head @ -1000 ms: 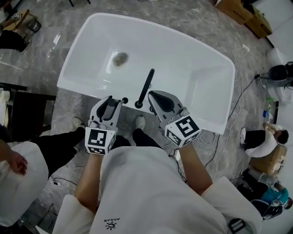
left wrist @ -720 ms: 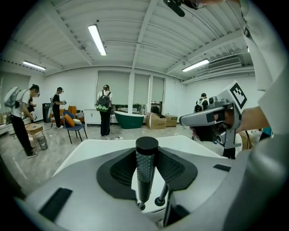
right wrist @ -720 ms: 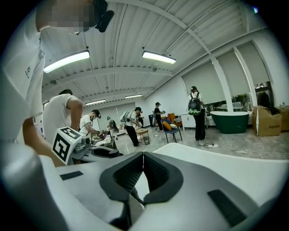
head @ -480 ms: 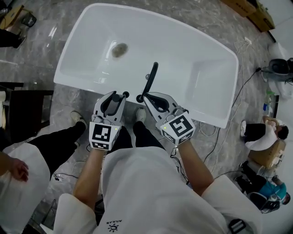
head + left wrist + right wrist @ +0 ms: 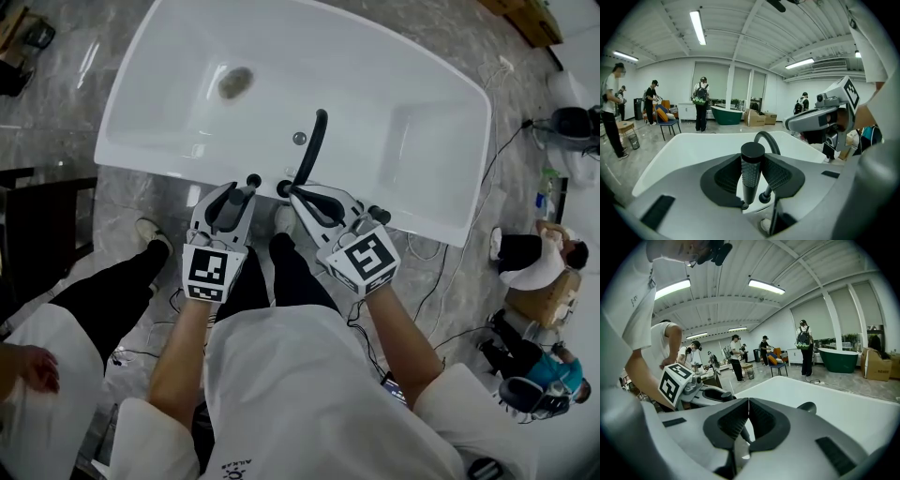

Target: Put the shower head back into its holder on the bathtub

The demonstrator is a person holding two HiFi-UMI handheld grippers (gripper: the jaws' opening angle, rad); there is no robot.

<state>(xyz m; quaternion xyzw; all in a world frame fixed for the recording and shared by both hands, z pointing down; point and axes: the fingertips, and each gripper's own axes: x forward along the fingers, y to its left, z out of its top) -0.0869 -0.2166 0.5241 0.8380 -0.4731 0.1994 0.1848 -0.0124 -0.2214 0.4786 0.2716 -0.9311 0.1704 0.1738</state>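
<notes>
I have the shower head [image 5: 752,171] upright between the pads of my left gripper [image 5: 238,192], which is clamped on its knurled black handle at the near rim of the white bathtub [image 5: 403,94]. A curved black tap [image 5: 314,145] rises just beside it. My right gripper [image 5: 748,404] is closed on nothing, its tips by the tap's base.

Bathtub [image 5: 375,84] far rim cut off at top; shower head [image 5: 751,183] base behind left claw [image 5: 753,161].
</notes>
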